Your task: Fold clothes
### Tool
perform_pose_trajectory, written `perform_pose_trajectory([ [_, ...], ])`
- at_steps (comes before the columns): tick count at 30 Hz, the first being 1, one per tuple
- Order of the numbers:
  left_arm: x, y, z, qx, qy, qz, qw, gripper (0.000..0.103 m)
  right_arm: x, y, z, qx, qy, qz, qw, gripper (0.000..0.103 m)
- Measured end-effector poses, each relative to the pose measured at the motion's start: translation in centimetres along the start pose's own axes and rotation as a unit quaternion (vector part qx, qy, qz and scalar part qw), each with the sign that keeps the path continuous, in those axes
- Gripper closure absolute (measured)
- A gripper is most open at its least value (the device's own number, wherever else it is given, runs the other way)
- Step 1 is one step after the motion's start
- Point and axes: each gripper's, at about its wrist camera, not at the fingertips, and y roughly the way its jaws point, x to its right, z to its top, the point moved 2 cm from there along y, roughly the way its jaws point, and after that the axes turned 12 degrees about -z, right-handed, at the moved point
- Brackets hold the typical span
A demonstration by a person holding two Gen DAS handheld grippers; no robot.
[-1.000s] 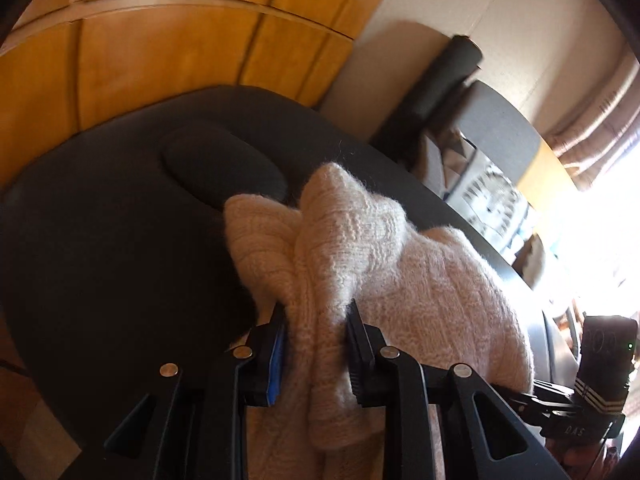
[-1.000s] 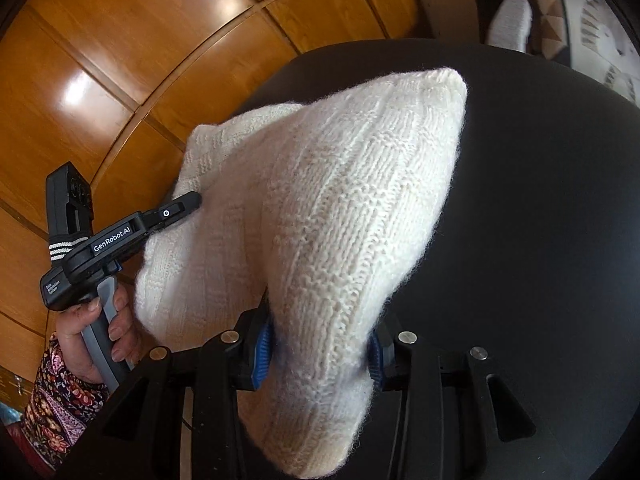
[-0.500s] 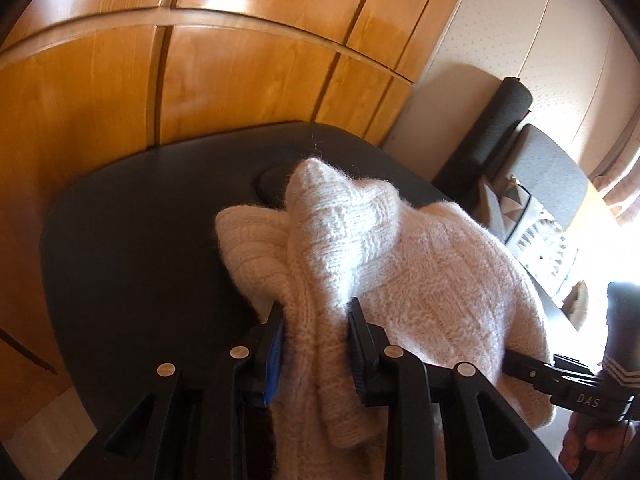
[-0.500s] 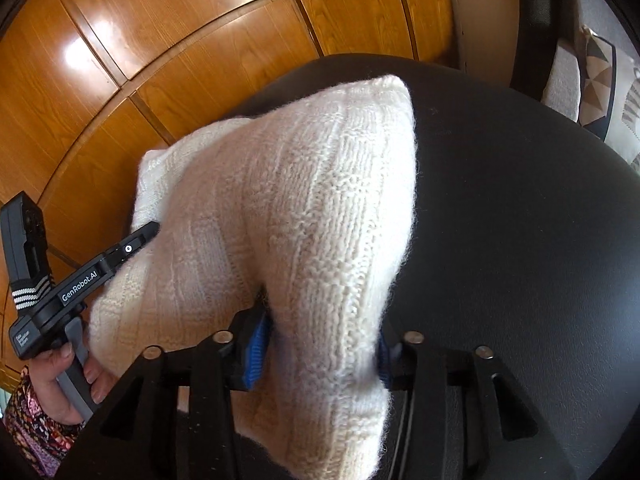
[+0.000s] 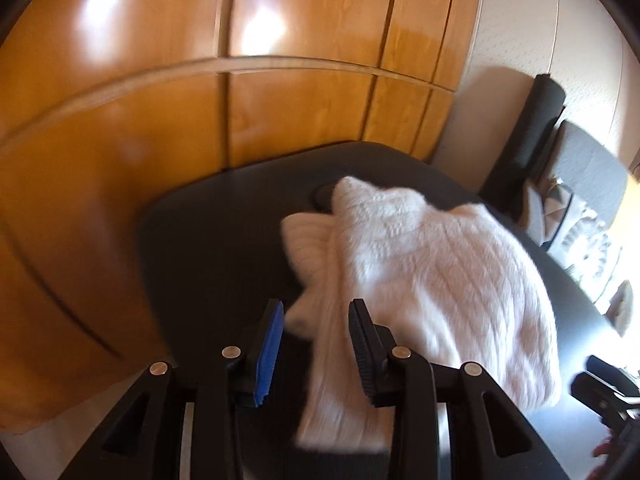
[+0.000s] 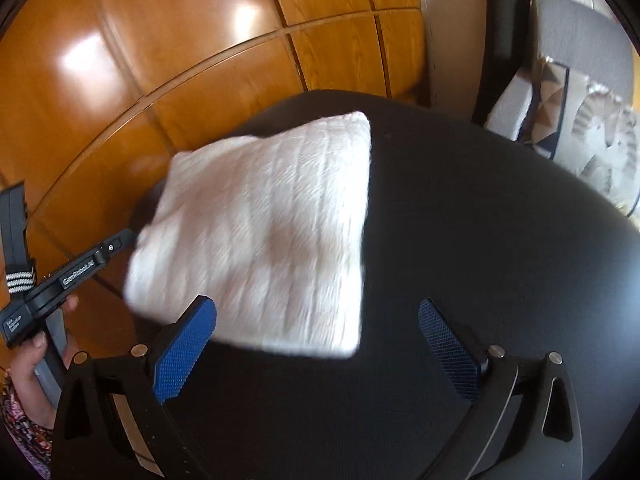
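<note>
Cream-white ribbed knit sweater (image 6: 260,236), one item, lies folded into a rough square on the round black table (image 6: 480,240), towards the side nearest the orange-brown wooden wall panels (image 6: 160,40). From the left wrist view the same sweater (image 5: 420,272) looks lumpier, with one narrow strip of knit trailing back between the fingers of the left gripper (image 5: 316,344).

Left gripper: two fingers, one blue pad and one black pad, jaws opening. The knit strip sits between them, but a gap shows on the blue side and contact on the black side is unclear through the blur, so no firm squeeze can be seen.

Right gripper (image 6: 316,348): two blue-padded fingers (image 6: 184,352) spread wide and opening. The near edge of the sweater sits just ahead of them, with only bare black table in the gap, so nothing is gripped.

The right wrist view also shows the left gripper (image 6: 116,242) from the side, its tip at the sweater's left edge, and one hand (image 6: 36,356) on its grey handle, with a patterned sleeve (image 6: 20,436).

One grey chair with patterned cushions (image 6: 576,92) stands past the table.
</note>
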Motion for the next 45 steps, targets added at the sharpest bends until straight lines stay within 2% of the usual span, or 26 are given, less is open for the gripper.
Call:
perform_pose_trajectory([
  [1,0.3,-0.6,-0.4,-0.003,0.002,0.013,0.9999,0.069,-0.6,-0.6,-0.2,0.002,-0.006,0.001,1.0,0.0],
  [3,0.4,-2.5,-1.8,-0.011,-0.004,0.004,0.9999,0.069,-1.9,-1.9,-0.4,0.008,-0.02,-0.001,1.0,0.0],
  [6,1.7,-4.4,-3.0,-0.019,-0.015,-0.01,0.9996,0.069,-3.8,-3.5,-1.2,0.022,-0.046,-0.038,0.998,0.0],
  [10,3.5,-7.4,-4.0,-0.01,-0.007,-0.009,0.9999,0.068,-5.1,-4.9,-1.9,0.031,-0.059,-0.079,0.995,0.0],
  [16,5.4,-10.7,-5.0,0.014,0.015,0.002,0.9998,0.068,-5.1,-6.3,-2.3,0.041,-0.044,-0.071,0.996,0.0],
  [19,5.5,-11.7,-5.3,0.017,0.019,0.018,0.9995,0.068,-5.0,-6.8,-2.5,0.043,-0.038,-0.07,0.996,0.0],
  [28,5.9,-12.0,-6.0,-0.002,0.018,0.058,0.9981,0.069,-6.0,-7.2,-2.6,0.05,-0.045,-0.074,0.995,0.0],
  [31,5.9,-12.2,-6.0,0.003,0.019,0.068,0.9975,0.069,-6.0,-7.4,-2.7,0.051,-0.044,-0.076,0.995,0.0],
  [40,5.7,-13.4,-6.3,0.008,0.029,0.066,0.9973,0.069,-5.9,-7.5,-2.9,0.051,-0.04,-0.081,0.995,0.0],
  [45,5.3,-14.4,-6.4,0.039,0.028,0.082,0.9954,0.069,-5.9,-7.4,-3.0,0.05,-0.04,-0.082,0.995,0.0],
])
